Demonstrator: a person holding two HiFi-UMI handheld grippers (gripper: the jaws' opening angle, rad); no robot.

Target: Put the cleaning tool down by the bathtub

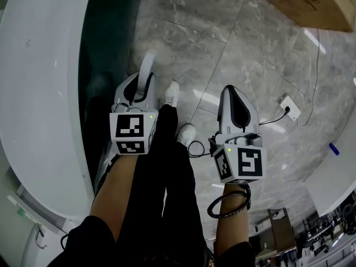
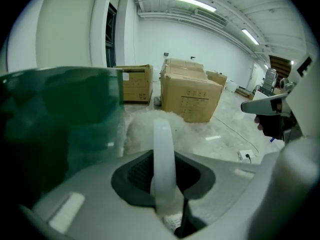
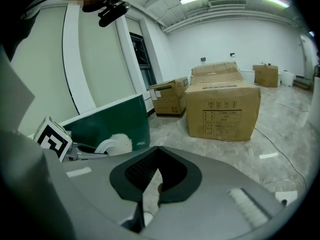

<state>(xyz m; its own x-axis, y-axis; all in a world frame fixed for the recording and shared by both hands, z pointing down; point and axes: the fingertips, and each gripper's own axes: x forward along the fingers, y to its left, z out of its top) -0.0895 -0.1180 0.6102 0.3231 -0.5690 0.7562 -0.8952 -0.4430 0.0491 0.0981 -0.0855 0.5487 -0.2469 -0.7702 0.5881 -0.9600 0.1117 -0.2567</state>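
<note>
Left gripper [image 1: 134,88] clamped on the cleaning tool [image 2: 163,149] beside the bathtub [image 1: 39,93].
Its jaws are closed on the tool's curved white handle, which runs forward between them to a fluffy white head [image 2: 145,123]; the tool is off the floor in the grip, just beside the tub's dark green side wall [image 2: 60,119], and contact with the wall cannot be judged. The right gripper [image 1: 233,96] hangs well apart over the grey marble floor [image 1: 250,43], its jaws brought together with nothing between them. Cardboard boxes [image 2: 191,96] stand further out on the floor, and a power strip [image 1: 290,107] with its cable lies to the right.
</note>
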